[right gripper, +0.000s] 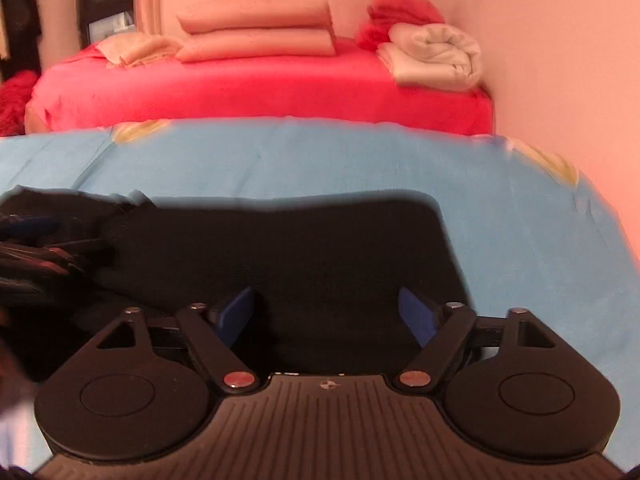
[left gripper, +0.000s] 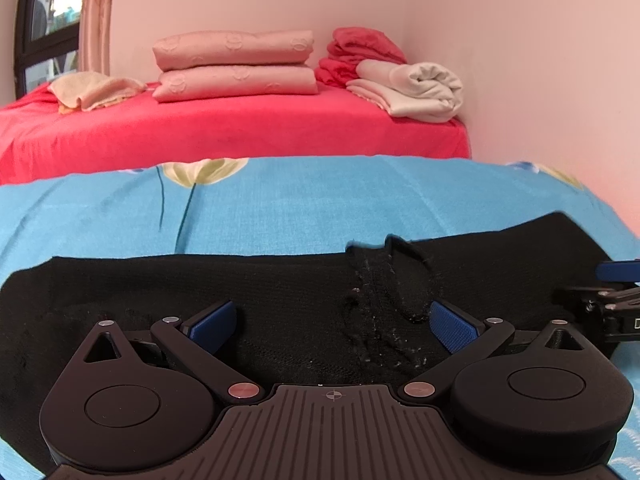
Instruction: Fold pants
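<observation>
Lying flat across the blue floral bedsheet [left gripper: 280, 208], the black pants [left gripper: 280, 288] stretch beneath the left gripper [left gripper: 332, 322] and right gripper [right gripper: 326, 316], both with jaws spread wide, clamping nothing.

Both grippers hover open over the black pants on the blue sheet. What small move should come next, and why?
Probably lower both grippers onto the near edge of the pants and close. The left gripper and right gripper stand open with nothing pinched, and the pants lie flat in a long strip across the sheet, so a fold needs a grip first.
</observation>
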Available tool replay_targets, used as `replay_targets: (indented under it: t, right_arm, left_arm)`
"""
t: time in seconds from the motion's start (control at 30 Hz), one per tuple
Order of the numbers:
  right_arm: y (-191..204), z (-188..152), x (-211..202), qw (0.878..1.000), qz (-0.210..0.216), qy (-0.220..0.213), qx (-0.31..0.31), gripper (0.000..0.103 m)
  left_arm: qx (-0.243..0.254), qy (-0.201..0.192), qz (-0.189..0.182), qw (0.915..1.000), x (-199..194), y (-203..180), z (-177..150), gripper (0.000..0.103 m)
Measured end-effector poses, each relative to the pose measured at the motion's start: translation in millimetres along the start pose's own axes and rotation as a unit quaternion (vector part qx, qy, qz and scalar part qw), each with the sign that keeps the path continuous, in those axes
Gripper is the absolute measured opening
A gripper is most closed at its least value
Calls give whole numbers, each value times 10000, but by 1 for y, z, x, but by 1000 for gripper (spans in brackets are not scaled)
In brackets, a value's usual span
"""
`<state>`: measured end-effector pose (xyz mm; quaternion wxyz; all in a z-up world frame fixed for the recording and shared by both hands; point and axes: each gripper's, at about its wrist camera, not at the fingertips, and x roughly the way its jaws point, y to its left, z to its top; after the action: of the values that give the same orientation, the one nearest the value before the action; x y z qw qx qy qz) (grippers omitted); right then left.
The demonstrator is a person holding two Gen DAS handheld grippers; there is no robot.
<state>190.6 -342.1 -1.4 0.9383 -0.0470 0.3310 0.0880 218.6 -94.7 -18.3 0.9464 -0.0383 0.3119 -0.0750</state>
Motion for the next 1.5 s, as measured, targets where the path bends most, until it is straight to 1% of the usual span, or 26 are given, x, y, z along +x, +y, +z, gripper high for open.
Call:
replay_targets:
  t: [0.07, 0.1, 0.17, 0.2, 0.27, 0.33, 0.4, 0.47, 0.53, 0.6, 0.67, 0.73, 0.77, 0.83, 0.87, 0.9, 0.97, 1.03, 1.07, 1.13, 1.2, 1.3, 1.33, 1.37, 1.43, 1.5]
  right_arm:
    - [6, 6, -10, 9999, -106, 110, -47, 83]
    - [7, 11, -17, 9999, -128, 52, -13, 82]
    - [9, 19, -31, 9996, -77, -264, 14, 83]
    - [10, 22, -38, 9992, -116, -376, 49, 86]
    - [9, 28, -39, 9987, -137, -439, 196, 89]
    - [7, 28, -24, 9991, -102, -147, 376, 92]
    - [8, 23, 10, 9965, -261, 711, 350, 94]
    - [16, 22, 7, 9977, -422, 503, 140, 94]
    - [25, 25, -1, 9970, -619, 471, 26, 94]
    - [40, 27, -13, 9968, -728, 243, -222, 94]
    - [63, 27, -27, 9948, -802, -35, -623, 94]
    - [93, 22, -40, 9901, -725, -391, -1137, 94]
    - [110, 19, -49, 9865, -632, -547, -1407, 94]
    - [146, 10, -62, 9773, -382, -805, -1924, 94]
    - [164, 5, -69, 9717, -218, -907, -2168, 94]
    - [183, -1, -74, 9651, -42, -995, -2420, 93]
    - [219, -13, -81, 9509, 254, -1122, -2874, 93]
    - [252, -24, -83, 9369, 500, -1142, -3265, 92]
    - [269, -30, -82, 9273, 550, -1165, -3514, 92]
    - [298, -43, -75, 9073, 424, -1220, -4002, 89]
    - [323, -54, -62, 8835, 182, -1282, -4501, 87]
    - [349, -62, -45, 8547, -59, -1325, -5019, 85]
    - [354, -63, -38, 8499, -91, -1337, -5095, 81]
    - [359, -62, -34, 8494, -118, -1350, -5101, 80]
    - [367, -54, -25, 8520, -153, -1365, -5052, 81]
    - [370, -45, -17, 8604, -132, -1315, -4922, 83]
  left_arm:
    - [-144, -25, -115, 9998, -2, 5, 0, 103]
    - [-205, -53, -147, 9997, -4, 7, 1, 103]
    - [-285, -139, -127, 9994, -8, 9, 1, 103]
    - [-303, -211, -77, 9993, -11, 9, 1, 103]
    - [-322, -358, 37, 9988, -20, 11, 2, 103]
    - [-396, -461, 92, 9981, -31, 16, 5, 103]
    - [-511, -533, 52, 9973, -44, 25, 9, 103]
    - [-570, -631, 98, 9963, -60, 36, 9, 103]
    - [-560, -659, 263, 9959, -74, 50, 9, 103]
    - [-527, -622, 514, 9953, -85, 66, 8, 103]
    - [-457, -591, 933, 9928, -93, 86, 5, 103]
    - [-362, -425, 1402, 9885, -97, 108, -1, 103]
    - [-350, -285, 1559, 9867, -96, 121, -4, 103]
    - [-457, 128, 1810, 9823, -93, 148, -12, 103]
    - [-574, 270, 1885, 9800, -93, 161, -18, 103]
    - [-726, 318, 1883, 9789, -94, 173, -23, 103]
    - [-1210, 296, 1566, 9798, -101, 198, -33, 103]
    - [-1732, 308, 1224, 9768, -106, 217, -35, 103]
    - [-1850, 247, 1197, 9751, -109, 222, -36, 103]
    - [-1868, 117, 1396, 9724, -115, 227, -35, 103]
    - [-1897, 78, 1569, 9692, -119, 231, -38, 103]
    - [-2149, 103, 1531, 9645, -120, 241, -39, 103]
    - [-2209, 111, 1534, 9631, -121, 243, -39, 103]
    - [-2251, 116, 1540, 9620, -121, 245, -39, 103]
    - [-2339, 130, 1535, 9600, -122, 249, -39, 103]
    - [-2444, 140, 1485, 9581, -120, 255, -38, 103]
